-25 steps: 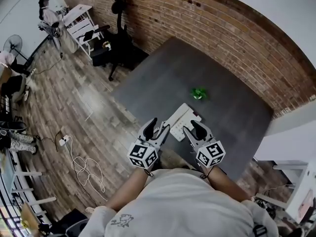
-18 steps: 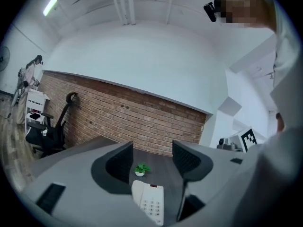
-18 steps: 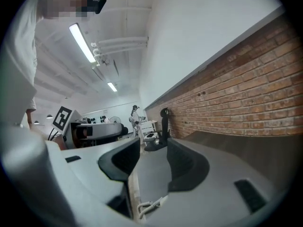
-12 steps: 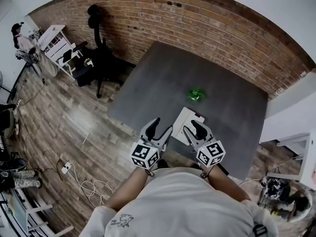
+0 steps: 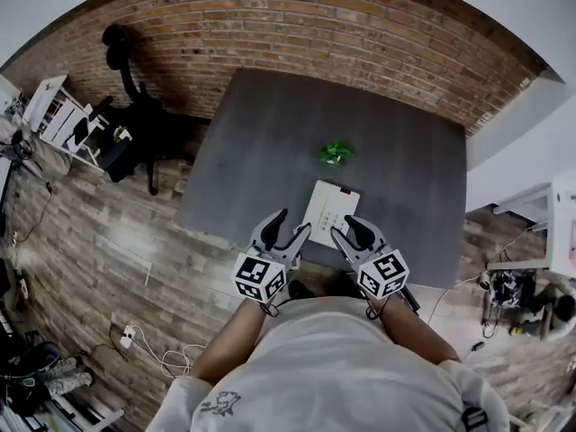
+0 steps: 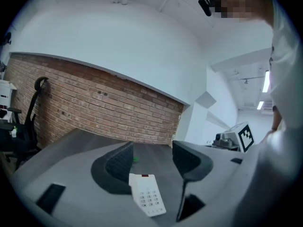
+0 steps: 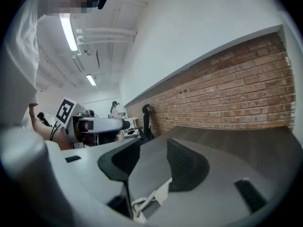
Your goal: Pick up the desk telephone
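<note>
The white desk telephone [image 5: 328, 212] lies flat near the front edge of the dark grey table [image 5: 261, 142], keypad up. My left gripper [image 5: 290, 229] hovers just short of its near left corner, and my right gripper [image 5: 349, 231] just short of its near right corner. Both are open and hold nothing. In the left gripper view the telephone [image 6: 147, 195] sits low between and beyond the jaws of the left gripper [image 6: 151, 162]. In the right gripper view only its white edge [image 7: 163, 190] and coiled cord [image 7: 142, 203] show below the right gripper [image 7: 151, 162].
A small green object [image 5: 336, 153] sits on the table beyond the telephone. A brick wall [image 5: 360, 34] runs behind the table. A black office chair [image 5: 126, 70] and white shelving [image 5: 49, 115] stand at the left, white furniture [image 5: 540, 223] at the right, and cables [image 5: 153, 354] lie on the wooden floor.
The head view has swung so the table now lies square ahead. Both grippers have edged forward and down toward the telephone's near end. The jaws stay open.
</note>
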A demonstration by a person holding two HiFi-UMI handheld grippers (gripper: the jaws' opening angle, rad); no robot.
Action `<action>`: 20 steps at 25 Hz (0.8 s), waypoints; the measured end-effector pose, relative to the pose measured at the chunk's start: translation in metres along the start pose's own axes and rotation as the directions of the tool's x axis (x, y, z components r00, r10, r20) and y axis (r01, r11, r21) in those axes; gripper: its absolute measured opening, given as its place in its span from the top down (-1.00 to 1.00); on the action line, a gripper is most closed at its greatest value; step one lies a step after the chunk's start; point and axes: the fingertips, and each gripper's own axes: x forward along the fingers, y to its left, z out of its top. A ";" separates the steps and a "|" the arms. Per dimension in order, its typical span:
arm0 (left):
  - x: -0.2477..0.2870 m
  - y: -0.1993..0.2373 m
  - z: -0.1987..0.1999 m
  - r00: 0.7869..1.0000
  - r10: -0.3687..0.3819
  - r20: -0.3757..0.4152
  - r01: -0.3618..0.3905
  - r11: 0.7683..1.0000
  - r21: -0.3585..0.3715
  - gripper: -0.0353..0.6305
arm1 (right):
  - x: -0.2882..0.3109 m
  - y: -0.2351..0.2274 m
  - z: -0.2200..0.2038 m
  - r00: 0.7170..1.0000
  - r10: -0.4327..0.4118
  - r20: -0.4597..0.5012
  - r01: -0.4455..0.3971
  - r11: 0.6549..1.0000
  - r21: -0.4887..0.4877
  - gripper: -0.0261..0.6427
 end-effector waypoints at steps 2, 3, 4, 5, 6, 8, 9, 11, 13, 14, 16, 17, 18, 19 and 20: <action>0.008 -0.004 -0.006 1.000 -0.026 -0.016 0.026 1.000 -0.002 0.07 | -0.005 -0.007 -0.009 1.000 -0.021 -0.021 0.021 1.000 0.018 0.37; 0.013 -0.005 -0.010 0.999 -0.036 -0.027 0.036 0.999 0.000 0.07 | -0.007 -0.010 -0.014 0.999 -0.028 -0.029 0.029 0.999 0.029 0.37; 0.017 -0.006 -0.015 0.998 -0.043 -0.039 0.043 0.999 0.003 0.07 | -0.009 -0.014 -0.019 0.999 -0.033 -0.036 0.035 0.999 0.040 0.37; 0.021 -0.005 -0.020 0.997 -0.048 -0.054 0.048 0.999 0.006 0.07 | -0.010 -0.019 -0.024 0.998 -0.037 -0.043 0.039 0.998 0.052 0.37; 0.024 -0.005 -0.027 0.996 -0.051 -0.069 0.052 0.999 0.009 0.07 | -0.012 -0.023 -0.030 0.998 -0.040 -0.051 0.043 0.997 0.065 0.37; 0.029 -0.003 -0.039 0.993 -0.055 -0.101 0.056 0.998 0.013 0.07 | -0.015 -0.031 -0.042 0.997 -0.046 -0.069 0.052 0.995 0.088 0.37; 0.031 -0.001 -0.044 0.992 -0.057 -0.116 0.059 0.998 0.010 0.07 | -0.016 -0.036 -0.048 0.996 -0.049 -0.078 0.056 0.994 0.097 0.37; 0.038 0.003 -0.053 0.988 -0.067 -0.141 0.067 0.998 -0.004 0.07 | -0.015 -0.045 -0.060 0.994 -0.052 -0.099 0.062 0.992 0.108 0.36; 0.045 0.005 -0.062 0.983 -0.080 -0.166 0.079 0.997 -0.010 0.07 | -0.015 -0.055 -0.072 0.991 -0.054 -0.120 0.068 0.990 0.121 0.36; 0.049 0.006 -0.067 0.979 -0.087 -0.184 0.087 0.996 -0.007 0.07 | -0.016 -0.060 -0.078 0.990 -0.056 -0.131 0.074 0.989 0.130 0.36; 0.056 0.007 -0.078 0.970 -0.099 -0.221 0.101 0.995 -0.002 0.07 | -0.017 -0.070 -0.090 0.987 -0.063 -0.151 0.085 0.985 0.150 0.36; 0.060 0.009 -0.083 0.966 -0.104 -0.236 0.106 0.994 -0.002 0.07 | -0.016 -0.076 -0.096 0.985 -0.065 -0.160 0.091 0.983 0.159 0.36; 0.064 0.011 -0.086 0.963 -0.107 -0.248 0.110 0.994 -0.003 0.07 | -0.015 -0.082 -0.102 0.983 -0.068 -0.169 0.097 0.981 0.170 0.36; 0.068 0.012 -0.089 0.960 -0.111 -0.257 0.113 0.994 -0.004 0.07 | -0.014 -0.088 -0.108 0.981 -0.069 -0.180 0.102 0.978 0.184 0.36; 0.072 0.013 -0.092 0.957 -0.114 -0.266 0.116 0.993 -0.005 0.07 | -0.013 -0.093 -0.116 0.979 -0.070 -0.192 0.109 0.974 0.199 0.37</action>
